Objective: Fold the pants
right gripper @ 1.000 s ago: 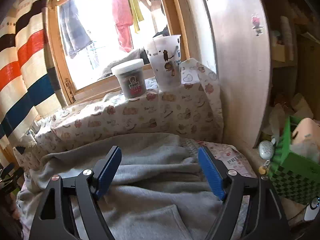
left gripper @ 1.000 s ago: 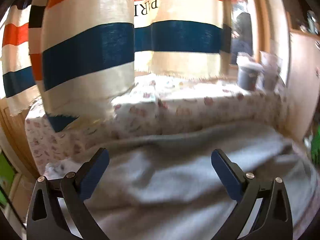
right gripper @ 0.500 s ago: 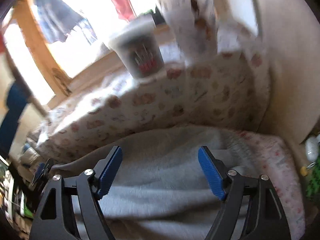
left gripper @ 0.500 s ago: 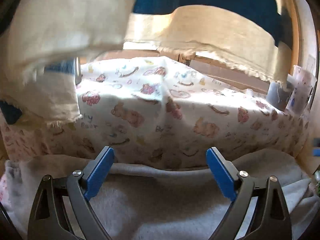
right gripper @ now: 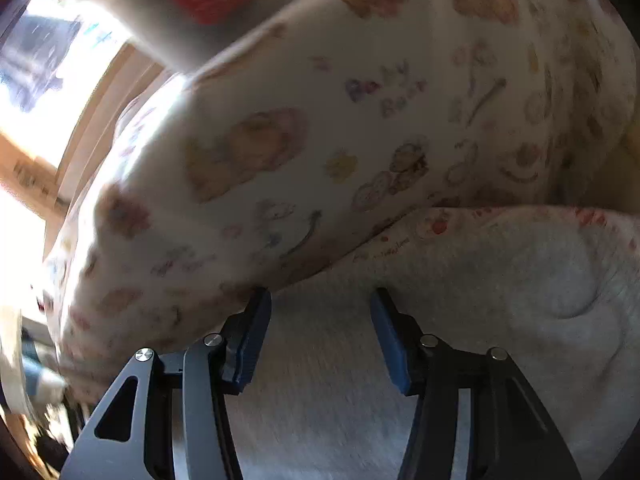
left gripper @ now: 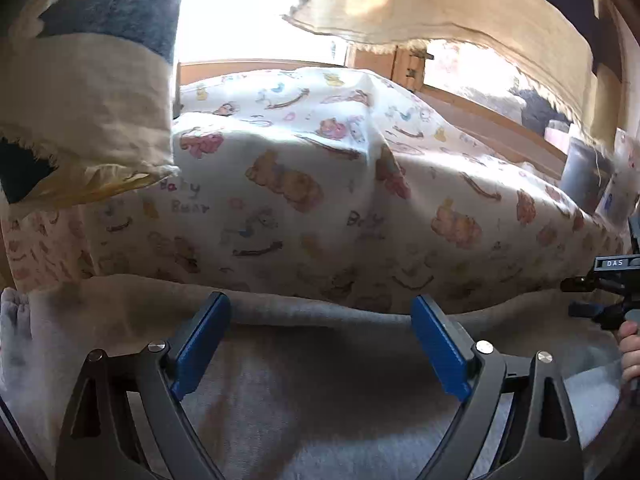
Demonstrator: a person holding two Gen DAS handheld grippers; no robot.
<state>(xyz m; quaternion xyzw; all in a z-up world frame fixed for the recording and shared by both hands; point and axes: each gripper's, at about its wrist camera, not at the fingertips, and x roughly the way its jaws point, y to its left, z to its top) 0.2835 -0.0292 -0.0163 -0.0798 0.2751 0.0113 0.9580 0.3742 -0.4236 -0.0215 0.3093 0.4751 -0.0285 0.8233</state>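
Both claws had dropped lower and pushed closer to the far edge of the soft grey fleece pants than a second before, so the striped curtain that had filled the left wrist view now showed only its frayed cream hem along the top. The left claw was released, its blue-padded fingers spread wide with nothing between them, resting low over the pants, whose far edge ran across just ahead of the fingertips. Directly beyond that edge rose a white cloth printed with teddy bears and the words "Baby Bear", draped over a raised ledge. Far off to the right of the left claw, part of the other black tool and a few of the person's fingers showed at the edge of the view.

The right claw had narrowed its gap since half a second earlier; it was partly closed but not clenched, and pale grey pants fabric lay under and between its blue pads. Whether the pads pinched any fabric could not be told through the blur. The bear-print cloth bulged just ahead and to the left of this claw, touching the left fingertip. A blurred grey tub with a red label stood high above it.
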